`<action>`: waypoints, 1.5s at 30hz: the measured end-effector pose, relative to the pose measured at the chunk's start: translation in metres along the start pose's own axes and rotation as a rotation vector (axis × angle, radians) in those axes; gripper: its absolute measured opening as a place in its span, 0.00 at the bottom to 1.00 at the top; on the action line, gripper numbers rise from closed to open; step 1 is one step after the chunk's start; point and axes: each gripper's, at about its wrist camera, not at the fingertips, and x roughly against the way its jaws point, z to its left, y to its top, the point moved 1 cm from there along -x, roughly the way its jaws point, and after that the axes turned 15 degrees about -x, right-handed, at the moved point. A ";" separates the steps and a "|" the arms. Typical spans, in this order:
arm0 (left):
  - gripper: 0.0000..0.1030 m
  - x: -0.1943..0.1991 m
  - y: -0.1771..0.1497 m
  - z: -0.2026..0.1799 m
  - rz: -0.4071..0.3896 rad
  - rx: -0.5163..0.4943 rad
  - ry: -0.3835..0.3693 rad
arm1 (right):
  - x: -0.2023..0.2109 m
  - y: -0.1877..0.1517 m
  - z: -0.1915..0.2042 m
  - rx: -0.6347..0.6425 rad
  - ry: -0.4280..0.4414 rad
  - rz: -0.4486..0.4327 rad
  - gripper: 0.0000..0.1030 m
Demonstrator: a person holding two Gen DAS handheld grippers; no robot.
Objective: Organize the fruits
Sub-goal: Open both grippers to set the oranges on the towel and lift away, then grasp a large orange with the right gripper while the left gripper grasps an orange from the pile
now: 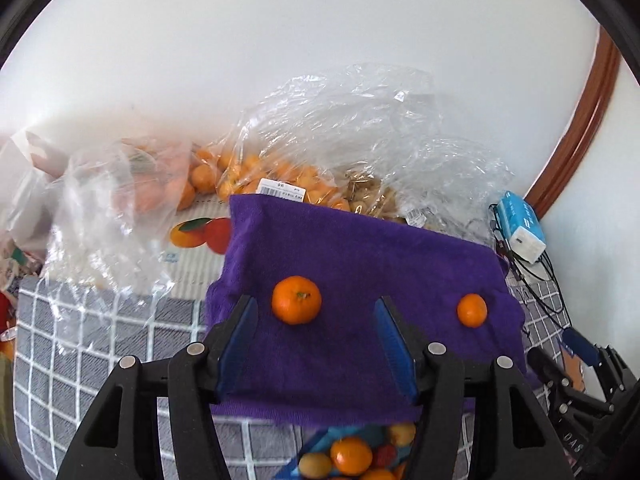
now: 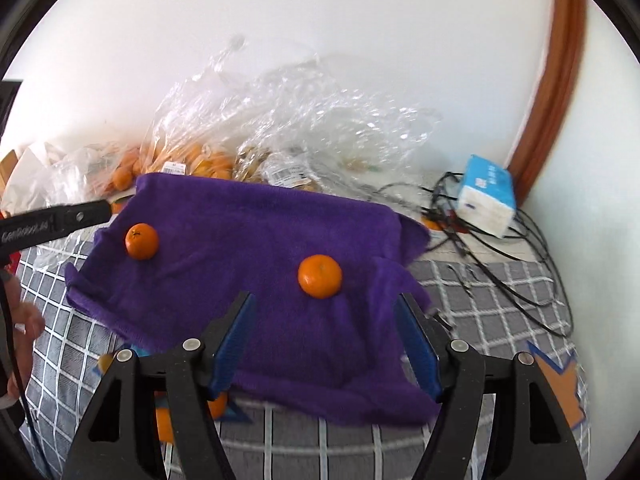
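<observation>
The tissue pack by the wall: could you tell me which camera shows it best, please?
The right wrist view: the tissue pack appears large and whole beside tangled cables. In the left wrist view, the pack sits small and distorted near the frame's edge.

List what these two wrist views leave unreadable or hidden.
- Left wrist: fruit pile cut by the bottom edge and the left gripper.
- Both views: label print too small.
- Both views: plastic bags glare blurs their contents.
- Right wrist: fruit behind the right gripper.
</observation>
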 end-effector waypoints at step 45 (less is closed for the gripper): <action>0.57 0.042 -0.167 0.045 0.171 0.043 0.049 | -0.013 -0.101 0.042 -0.058 0.176 0.158 0.43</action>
